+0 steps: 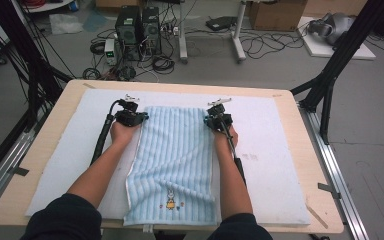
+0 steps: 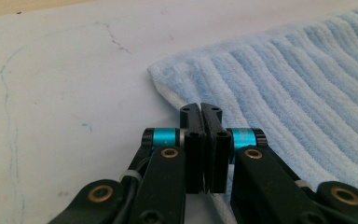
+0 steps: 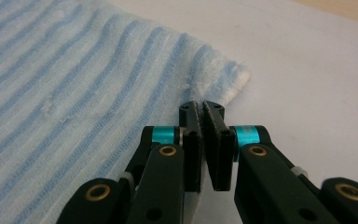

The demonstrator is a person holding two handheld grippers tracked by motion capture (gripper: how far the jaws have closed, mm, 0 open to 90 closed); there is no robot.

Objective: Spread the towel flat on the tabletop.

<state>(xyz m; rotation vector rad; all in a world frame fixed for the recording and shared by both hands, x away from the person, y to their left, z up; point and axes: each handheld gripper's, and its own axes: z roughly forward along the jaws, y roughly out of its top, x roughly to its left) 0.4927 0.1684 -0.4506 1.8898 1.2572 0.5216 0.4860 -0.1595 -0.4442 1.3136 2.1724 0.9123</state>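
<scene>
A light blue striped towel (image 1: 175, 160) lies flat on a white mat (image 1: 272, 150), with a small cartoon figure near its front hem. My left gripper (image 1: 141, 117) is at the towel's far left corner. In the left gripper view its jaws (image 2: 201, 108) are pressed together on the towel's (image 2: 284, 93) white side edge. My right gripper (image 1: 208, 120) is at the far right corner. Its jaws (image 3: 201, 105) are closed on the towel's (image 3: 74, 93) edge just short of the corner tip. The towel is not lifted.
The mat covers a wooden table (image 1: 40, 155). Black frame posts (image 1: 340, 55) stand at both sides. Computer towers (image 1: 137, 27), cables and boxes sit on the floor beyond the far edge. Bare mat lies left and right of the towel.
</scene>
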